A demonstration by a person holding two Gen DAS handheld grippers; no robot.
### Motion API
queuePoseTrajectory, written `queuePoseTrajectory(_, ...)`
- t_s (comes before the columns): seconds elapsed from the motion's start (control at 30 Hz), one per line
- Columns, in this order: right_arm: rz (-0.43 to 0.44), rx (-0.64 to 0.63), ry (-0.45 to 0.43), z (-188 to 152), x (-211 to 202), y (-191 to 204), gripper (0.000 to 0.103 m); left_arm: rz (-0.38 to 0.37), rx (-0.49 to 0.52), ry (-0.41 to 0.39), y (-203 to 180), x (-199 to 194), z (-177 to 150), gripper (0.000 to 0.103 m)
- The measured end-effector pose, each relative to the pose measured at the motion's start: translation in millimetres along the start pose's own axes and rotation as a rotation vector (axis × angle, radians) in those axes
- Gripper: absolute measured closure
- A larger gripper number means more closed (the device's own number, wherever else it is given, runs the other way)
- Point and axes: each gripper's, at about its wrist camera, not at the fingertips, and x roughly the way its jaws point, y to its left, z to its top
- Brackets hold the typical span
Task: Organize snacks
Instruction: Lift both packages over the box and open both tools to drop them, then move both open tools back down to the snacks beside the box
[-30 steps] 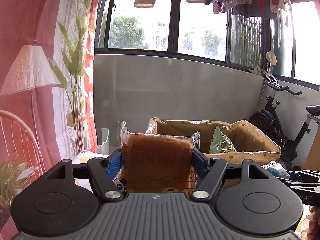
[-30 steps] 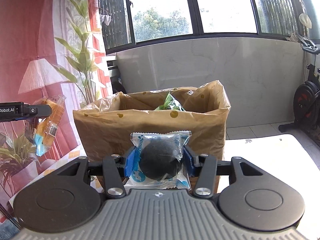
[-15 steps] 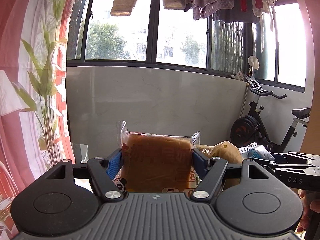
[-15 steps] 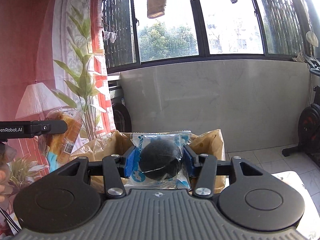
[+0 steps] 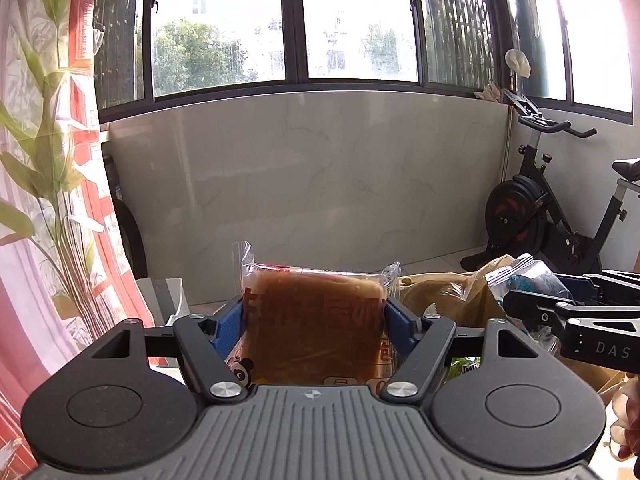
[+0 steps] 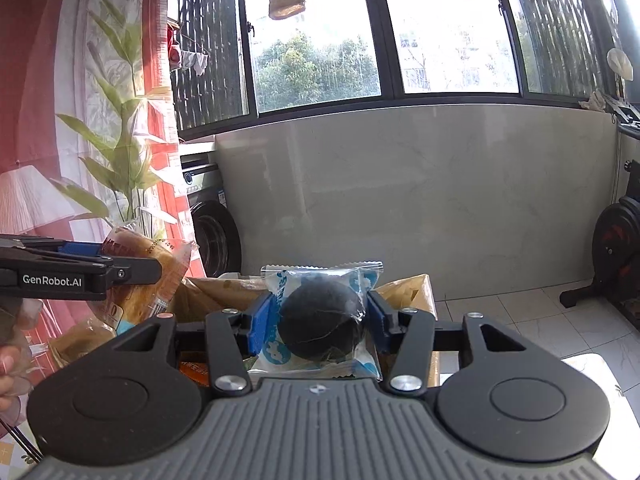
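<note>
Now both tongs raised: left tongs (image 5: 314, 316) clamp bread pack (image 5: 316, 324), right tongs (image 6: 318, 320) clamp black bun (image 6: 322, 322); paper bag (image 6: 408, 292) sits lower.

Glossy clear plastic is wrapping the brown cake (image 5: 316, 324) and the dark bun (image 6: 322, 322). Behind the bun, a crinkled brown paper bag (image 6: 416, 292) is looking matt. Gripper bodies are showing matt black plastic.

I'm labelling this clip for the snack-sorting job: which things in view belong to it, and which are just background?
Part of the job:
- bread packet in the left gripper
- dark round cake packet in the right gripper
- paper-lined box

Just background:
- exercise bike
- washing machine
- curtain
</note>
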Motion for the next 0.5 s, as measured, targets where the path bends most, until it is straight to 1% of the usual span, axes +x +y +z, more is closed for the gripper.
queuePoseTrajectory(0.03, -0.004, 0.005, 0.001, -1, 2, -1, 0.048, -0.008, -0.002, 0.013, -1, 4, -1, 0.027)
queuePoseTrajectory(0.07, 0.004, 0.012, 0.004, -2, 4, -4, 0.039, -0.02, -0.006, 0.028, -1, 9, -3, 0.027)
queuePoseTrajectory(0.1, 0.016, 0.021, 0.008, -2, 5, -6, 0.034, -0.028, -0.015, 0.044, 1, 13, -5, 0.027)
queuePoseTrajectory(0.2, 0.027, 0.015, -0.015, -1, -3, -6, 0.034, -0.009, -0.026, 0.037, 5, 13, -10, 0.026)
queuePoseTrajectory(0.27, 0.022, 0.003, -0.022, -1, -8, -3, 0.034, -0.004, -0.034, 0.033, 9, 9, -7, 0.026)
queuePoseTrajectory(0.5, 0.02, 0.005, -0.015, -3, -25, 3, 0.034, 0.015, -0.041, -0.011, 21, -25, -1, 0.026)
